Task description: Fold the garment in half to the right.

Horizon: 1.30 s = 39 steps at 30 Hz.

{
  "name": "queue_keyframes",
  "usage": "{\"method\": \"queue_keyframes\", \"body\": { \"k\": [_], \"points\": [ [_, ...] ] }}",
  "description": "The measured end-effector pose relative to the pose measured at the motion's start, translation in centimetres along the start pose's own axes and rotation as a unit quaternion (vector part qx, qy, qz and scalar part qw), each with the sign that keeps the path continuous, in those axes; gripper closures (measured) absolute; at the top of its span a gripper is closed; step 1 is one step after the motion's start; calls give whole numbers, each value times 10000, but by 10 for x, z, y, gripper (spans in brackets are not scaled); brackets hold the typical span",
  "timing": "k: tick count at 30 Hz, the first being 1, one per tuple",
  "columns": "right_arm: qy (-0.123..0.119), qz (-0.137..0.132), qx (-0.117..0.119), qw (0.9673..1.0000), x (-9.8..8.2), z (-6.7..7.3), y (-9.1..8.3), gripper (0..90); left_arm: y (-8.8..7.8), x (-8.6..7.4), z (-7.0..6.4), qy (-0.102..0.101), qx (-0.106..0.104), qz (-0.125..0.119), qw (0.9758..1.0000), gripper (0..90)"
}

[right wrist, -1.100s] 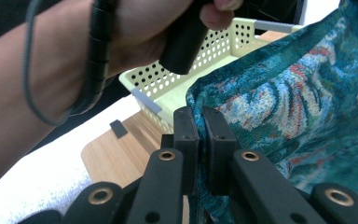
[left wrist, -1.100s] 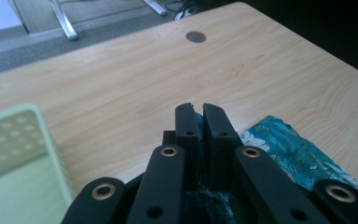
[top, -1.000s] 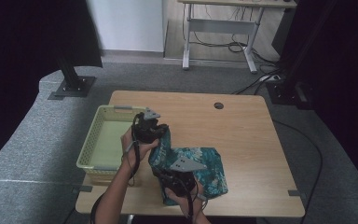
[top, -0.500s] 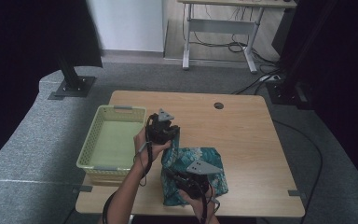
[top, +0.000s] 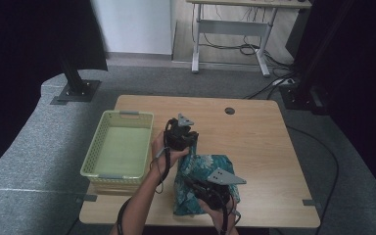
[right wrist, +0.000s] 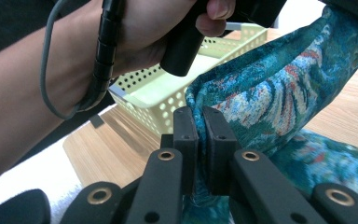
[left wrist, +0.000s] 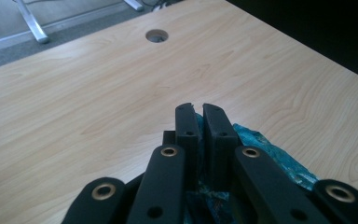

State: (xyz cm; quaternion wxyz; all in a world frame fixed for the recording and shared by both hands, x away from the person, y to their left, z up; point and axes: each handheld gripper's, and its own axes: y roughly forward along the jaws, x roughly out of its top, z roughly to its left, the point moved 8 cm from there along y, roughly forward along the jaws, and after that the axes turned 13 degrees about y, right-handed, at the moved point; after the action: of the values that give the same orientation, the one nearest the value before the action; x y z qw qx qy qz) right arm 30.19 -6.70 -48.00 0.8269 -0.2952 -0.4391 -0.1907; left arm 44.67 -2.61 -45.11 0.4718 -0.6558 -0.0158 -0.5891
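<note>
A pale wooden table [top: 254, 132] sits on grey carpet, with a second desk in the upper middle of the high view and dark curtains at both sides. In the left half of that view we see a yellow-green basket [top: 119, 147] resting on the tabletop, nothing inside it as far as we can tell.

The thing we are working is a teal patterned cloth [top: 203, 169], lying at the lower middle of the high view, just right of the basket. Both tongs are pinched shut on it. The left gripper [top: 180, 138] holds an edge lifted above the table, so the fabric hangs down from it in a steep fold toward the rest of the cloth. In the left gripper view a strip of teal cloth [left wrist: 261, 147] shows between and below the closed jaws. The right gripper [top: 200, 188], lower in the frame, grips another edge nearer the table's front; in the right gripper view the cloth [right wrist: 279, 88] rises from the jaws up to the upper right corner, where the left hand [right wrist: 135, 32] carries it.

We judge that the two-point hold keeps one edge taut so the cloth can be folded or carried as one piece, probably toward the basket beside it
</note>
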Motion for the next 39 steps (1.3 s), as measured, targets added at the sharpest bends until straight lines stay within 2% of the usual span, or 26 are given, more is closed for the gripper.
{"method": "queue_keyframes", "body": {
  "k": [6, 12, 22, 31, 39],
  "points": [
    [-62, 26, -134, 9999, -5, -13, -10, 837, 16, 2, -10, 46, -67, 98, 9999, 857],
    [-32, 35, -295, 9996, -10, -30, -22, 834, 28, 4, -18, 43, -125, 110, 9999, 857],
    [81, 100, -503, 9987, -21, -54, -34, 827, 51, 0, -30, 47, -224, 276, 9994, 855],
    [188, 206, -798, 9964, -31, -77, -41, 823, 71, -3, -38, 35, -263, 373, 9990, 852],
    [227, 308, -1010, 9942, -42, -90, -43, 816, 83, -8, -48, 77, -402, 466, 9981, 850]
  ]
}}
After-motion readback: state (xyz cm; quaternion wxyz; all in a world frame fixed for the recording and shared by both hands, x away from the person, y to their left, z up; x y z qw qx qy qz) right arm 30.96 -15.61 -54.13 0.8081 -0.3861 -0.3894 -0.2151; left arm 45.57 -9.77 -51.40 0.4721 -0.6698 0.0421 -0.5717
